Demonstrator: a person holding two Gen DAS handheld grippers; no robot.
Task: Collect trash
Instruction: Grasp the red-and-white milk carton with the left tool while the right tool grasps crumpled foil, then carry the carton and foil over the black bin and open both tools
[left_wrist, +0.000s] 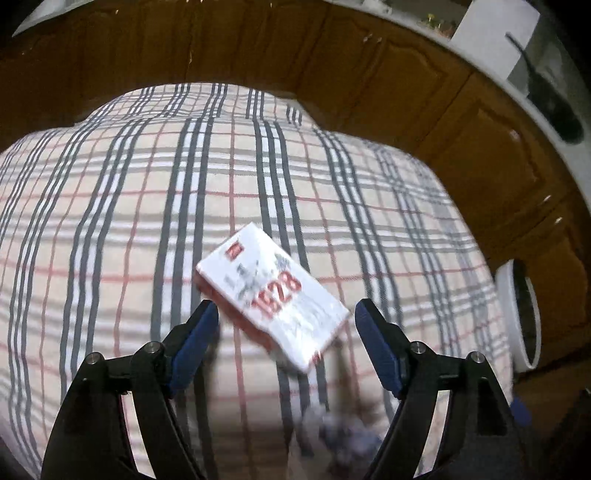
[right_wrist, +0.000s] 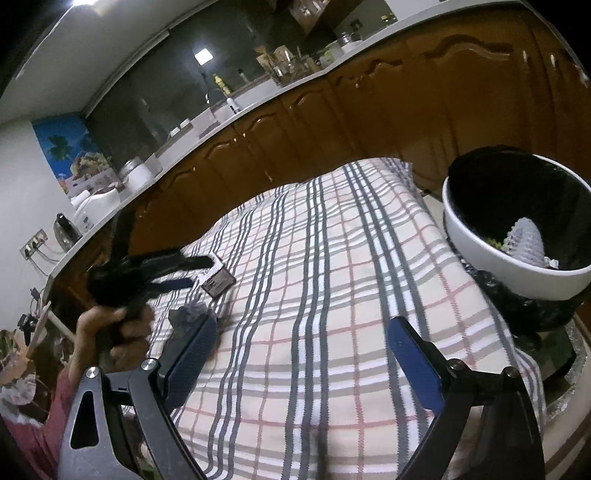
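A white and red box (left_wrist: 273, 295) printed "1828" lies flat on the checked tablecloth (left_wrist: 122, 192). My left gripper (left_wrist: 286, 317) is open, its blue fingers on either side of the box's near end, not touching it. In the right wrist view the left gripper (right_wrist: 199, 273) hovers by the same box (right_wrist: 218, 282), which looks dark from this side. A crumpled grey scrap (right_wrist: 188, 314) lies near it. My right gripper (right_wrist: 303, 332) is open and empty above the cloth. A white bin (right_wrist: 517, 266) with a black liner stands at the right, with trash inside.
Wooden cabinets (right_wrist: 369, 110) curve around the far side of the table. The bin's rim shows at the right in the left wrist view (left_wrist: 517, 317). A blurred grey scrap (left_wrist: 347, 435) lies under the left gripper. A counter with jars and appliances (right_wrist: 110, 192) runs behind.
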